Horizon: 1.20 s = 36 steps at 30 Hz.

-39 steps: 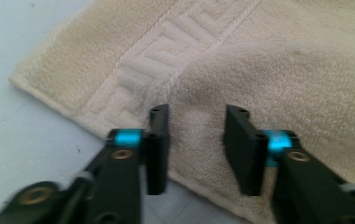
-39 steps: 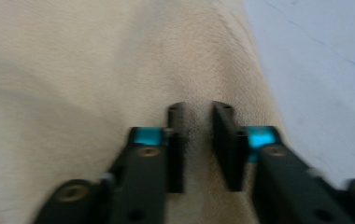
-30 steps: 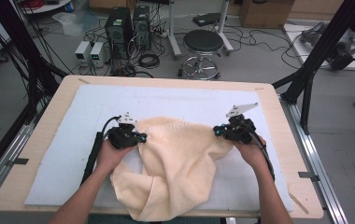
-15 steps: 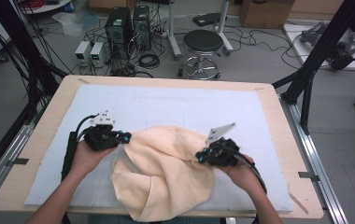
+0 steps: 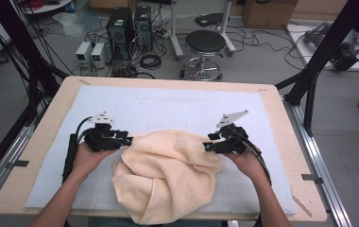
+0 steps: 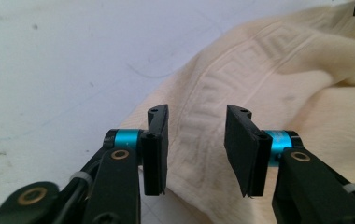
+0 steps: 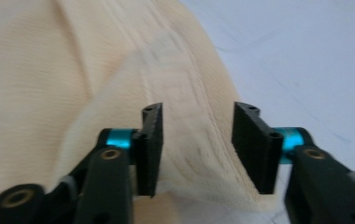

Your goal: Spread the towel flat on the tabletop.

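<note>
High view: cream towel [image 5: 168, 177] lay crumpled at lower centre of the frame on the white-covered counter [image 5: 168, 101], its near edge hanging over the counter's front. Left gripper [image 5: 121, 140] sat at the towel's upper-left edge, right gripper [image 5: 209, 143] at its upper-right edge; both jaws had just been opening, with cloth between them but no pinch evident. Judgement: the step was releasing the two edge points; best done by parting the jaws fully before drawing the hands off, so no cloth drags. Left gripper view: left gripper [image 6: 196, 144] jaws stood partly open, astride the towel's [image 6: 269, 93] key-pattern border, pads clear of the cloth, a detail too small from above. Right gripper view: right gripper [image 7: 196, 149] jaws likewise partly open over a raised fold of towel [image 7: 73, 70]; picture blurred, contact uncertain.
</note>
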Motion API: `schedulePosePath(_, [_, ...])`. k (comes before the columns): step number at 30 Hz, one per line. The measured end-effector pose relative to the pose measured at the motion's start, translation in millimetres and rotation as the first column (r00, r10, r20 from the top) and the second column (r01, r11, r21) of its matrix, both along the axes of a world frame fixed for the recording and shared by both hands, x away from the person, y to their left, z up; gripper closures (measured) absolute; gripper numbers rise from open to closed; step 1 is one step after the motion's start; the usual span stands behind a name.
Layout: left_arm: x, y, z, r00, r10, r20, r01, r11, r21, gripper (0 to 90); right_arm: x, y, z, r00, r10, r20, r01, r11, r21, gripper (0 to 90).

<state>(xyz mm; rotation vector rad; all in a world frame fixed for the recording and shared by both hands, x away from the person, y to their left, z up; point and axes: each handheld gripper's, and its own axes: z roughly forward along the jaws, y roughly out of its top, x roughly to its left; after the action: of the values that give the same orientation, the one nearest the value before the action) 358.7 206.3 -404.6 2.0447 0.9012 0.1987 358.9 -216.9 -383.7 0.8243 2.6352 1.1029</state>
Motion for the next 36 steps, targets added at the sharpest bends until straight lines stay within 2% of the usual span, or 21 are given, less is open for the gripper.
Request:
schedulePosePath(2, [4.9, -7.5, -10.3, 0.9994, 0.005, -0.035, -0.004, 0.9991, 0.042, 54.7, 8.7, 0.4, -10.7, 0.9986, -0.036, -0.039, 0.034, 0.9988, -0.034, 44.6])
schedulePosePath(3, [6.7, -11.3, -14.9, 0.9986, 0.000, -0.052, 0.004, 0.9978, 0.066, 53.1, 11.2, 2.5, -15.6, 0.9982, -0.047, -0.038, 0.045, 0.9969, -0.064, 43.0])
schedulePosePath(6, [7.8, -23.9, -27.2, 0.9966, -0.032, -0.075, 0.042, 0.9897, 0.137, 54.7, 19.4, 8.3, -28.7, 0.9950, -0.058, -0.082, 0.049, 0.9925, -0.112, 44.6])
schedulePosePath(8, [2.3, -30.6, -27.9, 0.9998, -0.016, -0.006, 0.017, 0.9830, 0.183, 60.2, 23.7, 12.3, -37.8, 0.9908, -0.045, -0.127, 0.028, 0.9906, -0.134, 53.4])
schedulePosePath(9, [0.0, -32.6, -28.4, 0.9997, -0.014, 0.019, 0.010, 0.9801, 0.198, 63.6, 23.3, 14.0, -39.3, 0.9933, -0.041, -0.108, 0.025, 0.9892, -0.145, 63.0])
schedulePosePath(10, [-0.2, -32.3, -28.6, 0.9994, -0.025, 0.023, 0.020, 0.9800, 0.198, 67.4, 22.8, 15.0, -37.8, 0.9938, -0.036, -0.105, 0.019, 0.9865, -0.162, 74.3])
schedulePosePath(11, [-0.2, -31.8, -28.7, 0.9999, -0.012, 0.011, 0.010, 0.9833, 0.182, 71.0, 22.7, 16.3, -37.6, 0.9931, -0.012, -0.116, -0.006, 0.9883, -0.153, 81.3])
schedulePosePath(13, [1.7, -29.8, -28.9, 1.0000, 0.002, 0.003, -0.003, 0.9852, 0.171, 82.8, 22.4, 18.8, -37.0, 0.9919, 0.019, -0.125, -0.038, 0.9880, -0.150, 85.5])
schedulePosePath(15, [2.9, -28.8, -28.7, 0.9999, 0.011, -0.005, -0.010, 0.9865, 0.163, 83.9, 21.8, 17.4, -32.9, 0.9926, 0.027, -0.118, -0.041, 0.9921, -0.119, 86.4])
schedulePosePath(17, [3.4, -27.1, -26.2, 0.9994, 0.029, 0.018, -0.032, 0.9873, 0.155, 85.0, 18.5, 13.3, -22.3, 0.9984, 0.007, -0.056, -0.012, 0.9948, -0.102, 86.7])
schedulePosePath(19, [6.2, -22.3, -21.8, 0.9980, 0.057, 0.027, -0.060, 0.9902, 0.126, 85.2, 14.4, 5.2, -4.7, 0.9994, -0.024, 0.024, 0.025, 0.9988, -0.041, 87.0])
schedulePosePath(22, [10.2, -15.0, -10.3, 0.9938, 0.097, 0.054, -0.100, 0.9932, 0.060, 85.3, 6.8, -5.8, 25.9, 0.9890, -0.064, 0.133, 0.062, 0.9979, 0.019, 87.0])
schedulePosePath(23, [10.0, -14.0, -6.1, 0.9922, 0.108, 0.063, -0.110, 0.9934, 0.033, 85.3, 3.3, -7.6, 34.1, 0.9855, -0.066, 0.156, 0.061, 0.9975, 0.034, 87.0])
schedulePosePath(25, [8.3, -13.0, -1.9, 0.9911, 0.108, 0.078, -0.110, 0.9938, 0.017, 85.3, -2.9, -7.1, 41.1, 0.9830, -0.049, 0.177, 0.045, 0.9986, 0.029, 86.7])
schedulePosePath(27, [7.4, -12.6, -3.8, 0.9944, 0.087, 0.060, -0.090, 0.9948, 0.046, 85.1, -7.8, -2.7, 33.8, 0.9913, -0.018, 0.131, 0.019, 0.9998, -0.008, 86.2])
schedulePosePath(28, [6.4, -13.0, -6.1, 0.9955, 0.079, 0.052, -0.082, 0.9944, 0.066, 84.8, -8.6, -0.1, 24.5, 0.9974, 0.012, 0.071, -0.011, 0.9999, -0.013, 85.8])
schedulePosePath(29, [6.2, -13.1, -8.7, 0.9975, 0.061, 0.035, -0.064, 0.9948, 0.080, 84.2, -9.4, 3.3, 13.2, 0.9988, 0.048, -0.005, -0.049, 0.9986, -0.019, 84.2])
schedulePosePath(31, [4.5, -13.8, -11.9, 0.9987, 0.046, 0.020, -0.048, 0.9956, 0.081, 78.8, -12.6, 11.4, -8.0, 0.9814, 0.119, -0.151, -0.127, 0.9907, -0.047, 77.0])
schedulePosePath(32, [4.1, -13.8, -12.6, 0.9992, 0.035, 0.018, -0.037, 0.9963, 0.078, 75.7, -15.1, 13.9, -11.5, 0.9787, 0.124, -0.164, -0.136, 0.9885, -0.066, 75.8])
schedulePosePath(33, [3.2, -14.6, -12.9, 0.9994, 0.033, 0.011, -0.034, 0.9967, 0.074, 72.4, -16.7, 13.7, -9.5, 0.9822, 0.127, -0.139, -0.137, 0.9885, -0.065, 74.5])
schedulePosePath(36, [1.1, -18.6, -13.2, 0.9998, 0.014, -0.012, -0.013, 0.9960, 0.089, 62.7, -14.1, 3.8, 8.5, 0.9929, 0.095, -0.072, -0.093, 0.9953, 0.027, 69.0])
